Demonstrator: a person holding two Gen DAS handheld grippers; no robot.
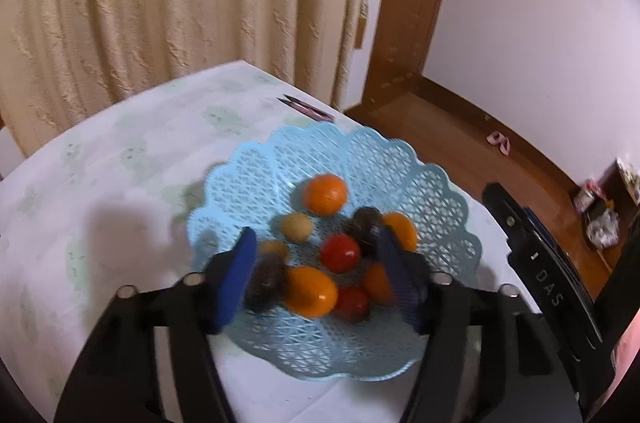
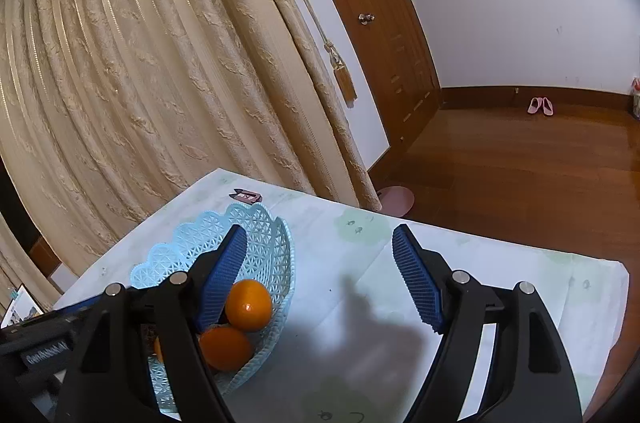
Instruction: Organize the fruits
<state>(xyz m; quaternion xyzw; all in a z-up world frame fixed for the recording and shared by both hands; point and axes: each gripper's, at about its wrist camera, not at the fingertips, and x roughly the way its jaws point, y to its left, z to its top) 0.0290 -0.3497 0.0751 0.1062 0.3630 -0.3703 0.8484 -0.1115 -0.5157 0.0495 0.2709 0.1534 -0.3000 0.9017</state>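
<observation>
Left wrist view: the left gripper (image 1: 316, 277) hangs over the basket (image 1: 404, 163), jaws partly apart, pads pressing on nothing. Inside the basket lie an orange (image 1: 325, 194), tomatoes (image 1: 340, 252), a dark fruit (image 1: 266, 279) just beside the left pad, and other fruits. The basket sits on the table (image 1: 100, 183). In the right wrist view the right gripper (image 2: 320, 279) stands wide apart and empty, over bare table just right of the basket.
</observation>
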